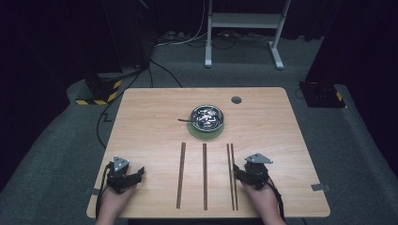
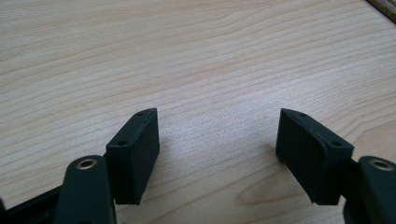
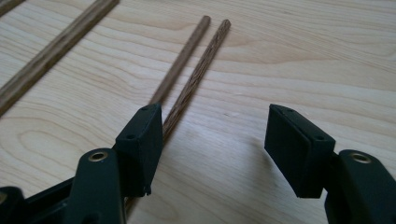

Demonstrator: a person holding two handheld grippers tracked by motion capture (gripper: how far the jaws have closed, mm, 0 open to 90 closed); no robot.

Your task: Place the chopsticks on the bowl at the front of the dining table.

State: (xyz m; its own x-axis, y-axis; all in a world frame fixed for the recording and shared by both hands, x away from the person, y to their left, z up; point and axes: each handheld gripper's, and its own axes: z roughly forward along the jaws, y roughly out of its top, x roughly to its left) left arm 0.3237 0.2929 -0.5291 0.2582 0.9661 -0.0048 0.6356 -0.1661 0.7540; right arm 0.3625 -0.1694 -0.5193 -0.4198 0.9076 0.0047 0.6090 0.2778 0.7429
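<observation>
Four thin wooden sticks lie lengthwise on the wooden table [image 1: 150,122]: one on the left [image 1: 180,175], one in the middle [image 1: 204,176], and a close pair [image 1: 232,176] on the right. My right gripper [image 1: 245,174] rests open by the pair's near part. In the right gripper view the right gripper [image 3: 215,116] has bare wood between its pads, and the pair [image 3: 196,74] runs just beside and under its left finger [image 3: 140,144]. My left gripper [image 1: 133,176] sits open at the table's near left. Its jaws [image 2: 217,121] stand wide over bare wood.
A metal bowl [image 1: 207,117] with small shiny pieces stands on a green round mat [image 1: 206,133] at the table's middle back, a dark thin handle [image 1: 184,120] sticking out to its left. A grey round plug [image 1: 236,100] sits behind it. A white frame [image 1: 244,21] stands beyond.
</observation>
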